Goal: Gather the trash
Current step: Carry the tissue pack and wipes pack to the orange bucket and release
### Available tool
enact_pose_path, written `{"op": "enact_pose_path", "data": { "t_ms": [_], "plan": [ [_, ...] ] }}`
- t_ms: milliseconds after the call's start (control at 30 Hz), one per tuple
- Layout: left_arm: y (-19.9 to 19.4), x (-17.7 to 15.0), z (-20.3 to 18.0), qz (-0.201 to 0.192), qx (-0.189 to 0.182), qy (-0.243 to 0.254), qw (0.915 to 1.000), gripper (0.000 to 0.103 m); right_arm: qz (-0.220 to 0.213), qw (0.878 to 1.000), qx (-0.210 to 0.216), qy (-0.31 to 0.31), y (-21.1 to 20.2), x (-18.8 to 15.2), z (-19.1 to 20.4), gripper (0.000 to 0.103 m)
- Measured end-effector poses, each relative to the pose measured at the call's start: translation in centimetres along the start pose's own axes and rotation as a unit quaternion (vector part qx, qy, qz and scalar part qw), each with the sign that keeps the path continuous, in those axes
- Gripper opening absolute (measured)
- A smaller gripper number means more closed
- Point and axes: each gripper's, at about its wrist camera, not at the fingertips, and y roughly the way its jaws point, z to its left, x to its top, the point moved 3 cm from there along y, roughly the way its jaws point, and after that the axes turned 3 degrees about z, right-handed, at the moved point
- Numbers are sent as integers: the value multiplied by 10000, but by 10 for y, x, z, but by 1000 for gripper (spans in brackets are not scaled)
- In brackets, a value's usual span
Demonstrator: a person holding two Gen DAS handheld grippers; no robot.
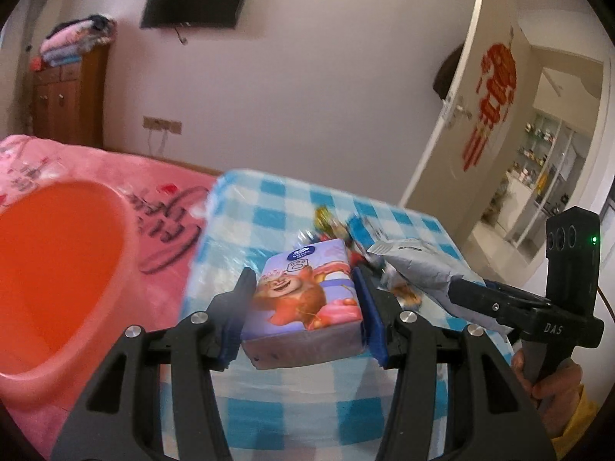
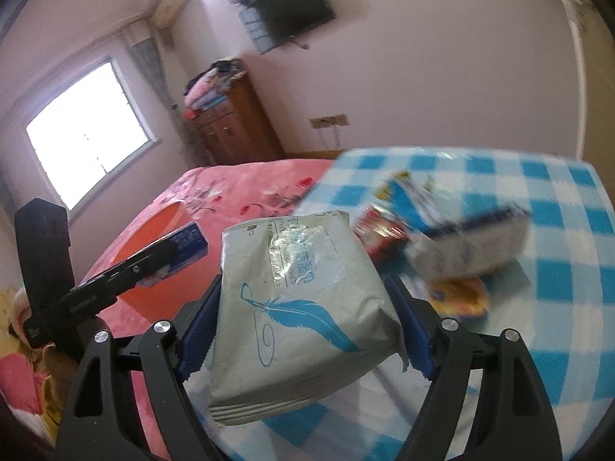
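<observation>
Left wrist view: left gripper (image 1: 303, 307) pinching a tissue pack (image 1: 303, 299) with a cartoon bear print, fingers (image 1: 240, 307) pressed on both sides, pack lifted clear of the checked table (image 1: 269, 199). Orange basin (image 1: 57, 269) sitting on the pink bed (image 1: 161, 176) just to the left, mouth open. More wrappers (image 1: 330, 223) lying on the table beyond.

Right wrist view: right gripper (image 2: 303, 307) clamped wide on a grey wipes packet (image 2: 300, 307) with a blue feather, also off the table. Basin (image 2: 161, 238) partly hidden behind the other tool.

Probably the carry to the basin. Best done by keeping both grips firm, bringing each pack fully over the rim before spreading the fingers, one hand at a time to avoid a clash, and dropping low
</observation>
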Motion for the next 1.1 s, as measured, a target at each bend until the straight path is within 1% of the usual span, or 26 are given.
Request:
{"op": "enact_pose_path", "data": {
  "t_ms": [100, 233, 300, 333, 500, 567, 667, 700, 733, 767, 800, 833, 900, 933, 1033, 1100],
  "plan": [
    [-22, 11, 20, -224, 215, -103, 9995, 53, 1, 9994, 178, -311, 10, 19, 32, 81],
    [-55, 20, 57, -508, 718, -308, 9956, 53, 16, 9960, 517, -724, 26, 39, 80, 81],
    [-65, 21, 71, -576, 921, -405, 9933, 53, 44, 9928, 701, -975, 38, 49, 108, 81],
    [-71, 22, 83, -614, 1103, -477, 9909, 53, 65, 9912, 782, -1065, 44, 52, 120, 81],
    [-81, 20, 124, -600, 1597, -786, 9822, 53, 200, 9832, 1138, -1414, 79, 67, 172, 81],
    [-82, 17, 136, -579, 1725, -889, 9793, 53, 265, 9803, 1260, -1500, 93, 70, 189, 81],
    [-79, 14, 150, -525, 1873, -1011, 9757, 53, 373, 9780, 1327, -1564, 112, 70, 207, 83],
    [-77, 13, 152, -509, 1939, -1033, 9742, 54, 406, 9779, 1359, -1537, 117, 70, 211, 84],
    [-75, 11, 157, -476, 2068, -1060, 9715, 58, 440, 9769, 1450, -1507, 123, 71, 215, 84],
    [-75, 10, 159, -476, 2118, -1082, 9701, 62, 446, 9762, 1538, -1464, 126, 70, 217, 88],
    [-75, 7, 162, -461, 2197, -1147, 9677, 73, 430, 9767, 1583, -1384, 129, 72, 217, 91],
    [-74, 7, 165, -458, 2214, -1208, 9666, 81, 405, 9789, 1561, -1253, 131, 74, 215, 95],
    [-74, 5, 169, -452, 2245, -1267, 9651, 83, 389, 9810, 1622, -992, 133, 75, 206, 95],
    [-74, 4, 170, -451, 2277, -1277, 9643, 86, 363, 9820, 1643, -857, 131, 75, 200, 95],
    [-78, 1, 171, -513, 2345, -1303, 9620, 89, 219, 9872, 1459, -600, 123, 74, 179, 95],
    [-78, 0, 166, -516, 2305, -1310, 9628, 89, 115, 9904, 1286, -485, 117, 71, 164, 95]
  ]
}}
